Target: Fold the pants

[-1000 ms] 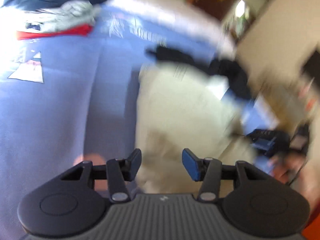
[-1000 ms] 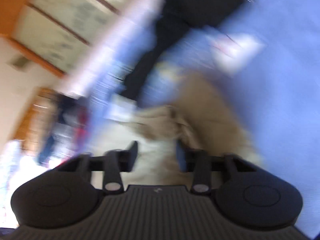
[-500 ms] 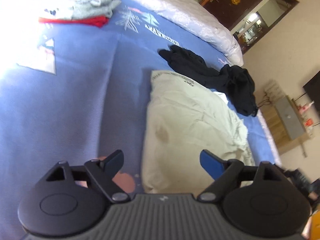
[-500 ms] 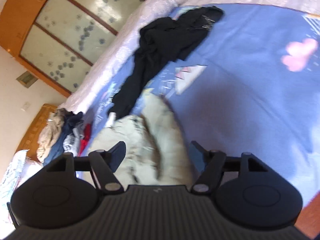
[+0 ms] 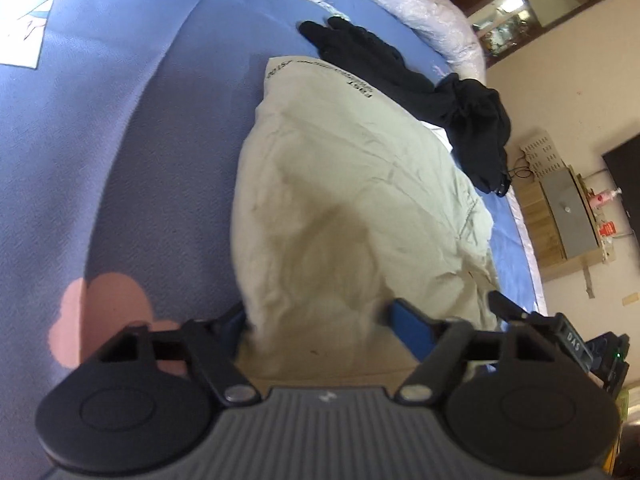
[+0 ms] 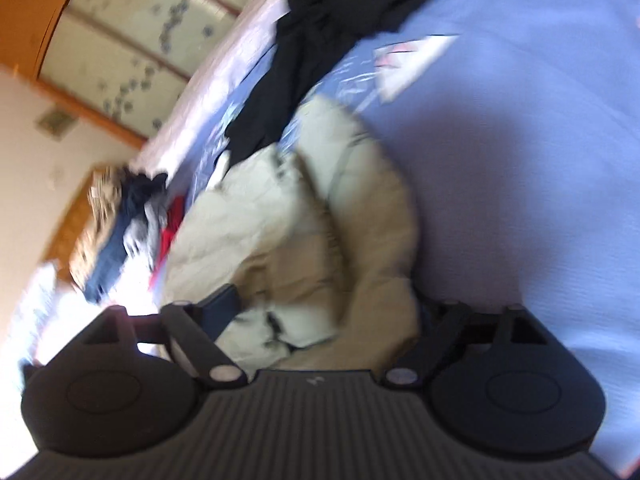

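Here left gripper (image 5: 320, 324) closes around pants' (image 5: 352, 184) near edge; right gripper (image 6: 324, 312) opens.

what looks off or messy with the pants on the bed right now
The beige pants lie rumpled on the blue bedspread, creased and bunched, with a darker patch, stain or shadow, mid-fabric. A black garment sprawls unfolded touching their far edge. The left gripper is closing around the near end.
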The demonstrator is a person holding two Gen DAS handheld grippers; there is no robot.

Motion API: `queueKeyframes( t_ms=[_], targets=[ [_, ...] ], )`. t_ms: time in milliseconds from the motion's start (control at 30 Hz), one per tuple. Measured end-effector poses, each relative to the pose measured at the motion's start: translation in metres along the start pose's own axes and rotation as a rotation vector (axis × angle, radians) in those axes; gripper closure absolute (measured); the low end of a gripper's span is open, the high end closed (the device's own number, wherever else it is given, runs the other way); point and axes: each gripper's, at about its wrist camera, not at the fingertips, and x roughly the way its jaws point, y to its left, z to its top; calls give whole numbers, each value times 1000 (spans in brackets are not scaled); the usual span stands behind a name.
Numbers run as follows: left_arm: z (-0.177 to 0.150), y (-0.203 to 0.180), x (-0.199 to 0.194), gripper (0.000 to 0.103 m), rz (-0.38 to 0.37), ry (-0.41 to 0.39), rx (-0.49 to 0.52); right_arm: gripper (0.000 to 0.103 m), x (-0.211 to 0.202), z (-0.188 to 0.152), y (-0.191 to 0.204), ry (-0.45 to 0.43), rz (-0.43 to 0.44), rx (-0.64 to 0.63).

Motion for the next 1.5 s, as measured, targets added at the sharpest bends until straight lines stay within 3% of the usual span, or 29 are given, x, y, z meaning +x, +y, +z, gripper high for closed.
queueKeyframes(
  t_ms=[67,133,167,233,400,533,567,633,700,833,1000,1133,1167,1200,1233,1267,1300,1400,1433,1500],
  targets=[
    [-1,0,-2,58,9,-11,-16,17,6,-4,14,-1,-28,-50],
    [-2,-2,-7,74,31,-27,-14,48,8,-10,25,-3,-69,-84],
    [-2,-5,-12,82,33,-39,-6,53,5,-13,33,-14,-64,-104],
    [-3,-11,-32,87,19,-84,26,63,-8,-17,54,-64,-40,-176],
    [-9,-10,-107,88,-45,-225,79,66,-49,-30,108,-162,133,-338],
    [-33,9,-138,88,-1,-248,73,65,-53,-49,109,-118,251,-372],
    [-41,16,-136,87,37,-225,64,64,-46,-53,103,-75,240,-366],
    [-55,30,-121,85,123,-146,43,52,-25,-62,85,57,162,-305],
    [-68,44,-108,66,186,-88,13,39,-15,-71,59,129,124,-209],
    [-57,61,-122,46,134,-108,-58,23,-45,-60,6,52,173,58],
    [-31,77,-122,19,83,-122,-58,21,-58,-31,-23,20,155,97],
    [-29,85,-90,21,18,-23,-83,20,-22,-40,-11,127,224,166],
    [-33,82,-87,21,26,-38,-59,20,-14,-47,-3,160,254,157],
    [-37,76,-87,27,37,-57,-32,20,-9,-54,6,172,261,128],
    [-40,71,-85,39,37,-49,-5,20,-2,-60,18,188,252,81],
    [-42,64,-82,64,33,-25,14,20,0,-67,33,193,221,7],
    [-43,59,-82,69,53,-25,25,21,2,-73,47,195,191,-63],
    [-38,44,-96,85,95,-49,64,63,7,-84,82,222,118,-216],
    [-35,40,-103,86,78,-63,62,70,2,-85,94,200,97,-275],
    [-26,25,-128,87,64,-137,109,73,-10,-81,117,150,119,-357]
  ],
)
